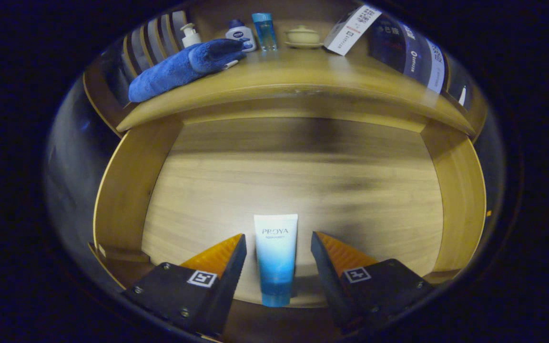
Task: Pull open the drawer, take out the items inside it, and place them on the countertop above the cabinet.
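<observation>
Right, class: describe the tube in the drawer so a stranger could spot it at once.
Start at the open wooden drawer under the countertop. On its floor lies one tube, between the open claw's fingers, untouched. It fades from white to blue, unlike the bottles up on the countertop.

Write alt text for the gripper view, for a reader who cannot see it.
The open gripper straddles a blue-and-white tube lying in a pulled-out wooden drawer, its fingers either side without touching. Beyond, the countertop holds a rolled blue towel, a pump bottle, two more bottles, a lidded bowl and a box.
</observation>
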Demonstrator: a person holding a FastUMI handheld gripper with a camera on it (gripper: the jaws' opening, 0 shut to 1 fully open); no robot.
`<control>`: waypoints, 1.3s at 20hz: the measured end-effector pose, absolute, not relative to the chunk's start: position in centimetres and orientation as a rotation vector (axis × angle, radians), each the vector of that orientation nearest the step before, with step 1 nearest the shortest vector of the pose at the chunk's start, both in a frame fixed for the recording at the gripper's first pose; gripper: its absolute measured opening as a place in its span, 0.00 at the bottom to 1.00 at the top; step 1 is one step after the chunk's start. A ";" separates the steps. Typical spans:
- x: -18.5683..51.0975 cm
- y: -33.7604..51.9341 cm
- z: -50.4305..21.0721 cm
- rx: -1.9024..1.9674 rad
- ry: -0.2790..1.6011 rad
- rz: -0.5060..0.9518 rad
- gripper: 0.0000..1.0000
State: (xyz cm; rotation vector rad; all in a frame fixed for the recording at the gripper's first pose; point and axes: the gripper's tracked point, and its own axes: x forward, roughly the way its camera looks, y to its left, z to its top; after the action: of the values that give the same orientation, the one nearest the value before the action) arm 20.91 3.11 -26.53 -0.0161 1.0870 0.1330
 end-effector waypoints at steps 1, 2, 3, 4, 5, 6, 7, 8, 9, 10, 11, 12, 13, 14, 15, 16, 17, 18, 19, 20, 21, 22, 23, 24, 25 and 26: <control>20.2 3.4 -27.2 0.016 1.141 0.140 0.81; 19.9 3.3 -27.4 0.029 1.184 0.142 0.81; 20.4 3.4 -27.2 0.049 1.159 0.141 0.81; 20.1 3.4 -27.5 0.055 1.187 0.139 0.81; 20.8 2.3 -28.3 -0.002 1.150 0.103 0.81; 21.1 1.8 -27.6 -0.047 1.151 0.104 0.66; 21.7 2.4 -28.8 -0.091 1.128 0.120 0.52; 21.2 2.0 -29.2 -0.162 1.119 0.146 0.52; 21.2 2.2 -27.8 -0.192 1.091 0.157 0.50; 21.3 2.4 -27.3 -0.206 1.062 0.167 0.47; 21.8 2.5 -26.9 -0.199 1.026 0.173 0.45; 22.2 2.7 -26.2 -0.186 0.979 0.181 0.45; 22.4 2.8 -25.1 -0.167 0.924 0.181 0.45; 22.8 2.8 -23.8 -0.151 0.862 0.181 0.45; 23.2 2.8 -22.8 -0.135 0.807 0.182 0.45; 23.5 2.7 -21.8 -0.126 0.749 0.189 0.45; 23.5 2.6 -20.9 -0.121 0.694 0.196 0.45; 23.4 2.7 -19.9 -0.113 0.640 0.204 0.45; 23.2 2.8 -18.9 -0.102 0.587 0.211 0.45; 23.1 2.8 -17.8 -0.092 0.534 0.219 0.45; 23.3 2.9 -16.8 -0.080 0.473 0.223 0.45; 24.1 2.7 -16.3 -0.058 0.427 0.212 0.44; 22.7 1.9 -13.9 -0.022 0.374 0.193 0.26; 22.9 1.4 -12.8 0.019 0.326 0.170 0.07; 22.7 1.0 -12.5 0.036 0.330 0.142 0.06; 22.8 1.0 -12.6 0.045 0.349 0.146 0.07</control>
State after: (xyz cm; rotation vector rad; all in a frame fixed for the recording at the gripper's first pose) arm 22.82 1.03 -12.58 0.0454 0.3485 0.1462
